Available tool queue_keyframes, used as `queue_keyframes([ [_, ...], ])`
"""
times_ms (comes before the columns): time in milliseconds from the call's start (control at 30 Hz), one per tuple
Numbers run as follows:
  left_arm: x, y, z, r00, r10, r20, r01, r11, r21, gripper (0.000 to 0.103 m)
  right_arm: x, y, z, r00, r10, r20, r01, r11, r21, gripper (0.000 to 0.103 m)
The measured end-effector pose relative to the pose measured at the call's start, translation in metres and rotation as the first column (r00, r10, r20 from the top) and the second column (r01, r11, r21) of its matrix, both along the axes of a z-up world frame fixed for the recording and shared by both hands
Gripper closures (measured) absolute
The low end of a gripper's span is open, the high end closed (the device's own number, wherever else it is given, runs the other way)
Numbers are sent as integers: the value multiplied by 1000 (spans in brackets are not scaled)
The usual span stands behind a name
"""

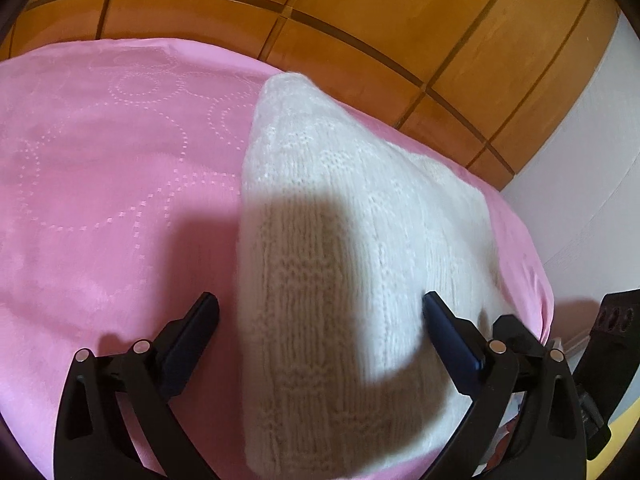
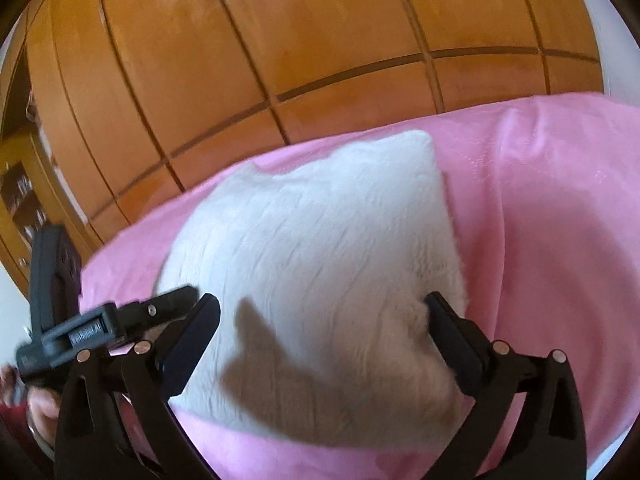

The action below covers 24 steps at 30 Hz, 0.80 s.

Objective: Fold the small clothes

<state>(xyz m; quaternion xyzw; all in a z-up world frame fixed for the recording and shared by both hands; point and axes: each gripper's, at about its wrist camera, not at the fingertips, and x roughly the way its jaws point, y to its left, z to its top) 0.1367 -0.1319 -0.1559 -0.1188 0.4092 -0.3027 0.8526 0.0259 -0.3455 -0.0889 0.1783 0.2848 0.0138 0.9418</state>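
A white knitted garment (image 1: 360, 208) lies folded into a thick rectangle on the pink bed cover (image 1: 100, 160). My left gripper (image 1: 319, 300) hovers open over its near end. One finger is over the pink cover beside the garment's left edge, the other over the knit, and nothing is gripped. In the right wrist view the same garment (image 2: 320, 240) shows as a fluffy white block. My right gripper (image 2: 322, 301) stands open, its fingers wide apart over the garment's near part and pressing on nothing.
A wall of orange wooden cupboard doors (image 1: 360, 20) runs behind the bed. The bed's edge drops off at the right beside a white wall (image 1: 580, 200). The left tool's black frame (image 2: 80, 328) and a hand (image 2: 40, 408) sit at the right wrist view's left edge.
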Motion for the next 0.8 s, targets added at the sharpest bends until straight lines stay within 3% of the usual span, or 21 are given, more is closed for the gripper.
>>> queue_keyframes([
  [67, -4, 0, -1, 1000, -12, 7, 12, 1000, 14, 3, -1, 4, -3, 999, 2, -38, -4, 999, -44, 2],
  [133, -7, 0, -1, 1000, -23, 15, 23, 999, 32, 3, 3, 4, -13, 994, 9, -105, -12, 1000, -24, 2],
  [200, -10, 0, -1, 999, -35, 21, 34, 998, 47, 3, 3, -5, -22, 990, -4, -141, 10, 999, 37, 2],
  [300, -12, 2, -1, 999, -48, 23, 47, 997, 60, 3, -1, -21, -29, 992, -5, -127, 28, 984, 177, 2],
  [400, -12, 5, -1, 999, -54, 3, 54, 997, 50, 3, 1, -25, -27, 989, 5, -145, 27, 977, 211, 2],
  [600, 8, 19, 2, 991, -59, -117, 55, 998, -35, 3, 4, -33, -22, 984, 14, -179, 39, 956, 290, 2],
  [800, 33, 36, 5, 977, 0, -214, -28, 991, -129, 4, 5, -46, -23, 978, 22, -207, 62, 919, 390, 2],
])
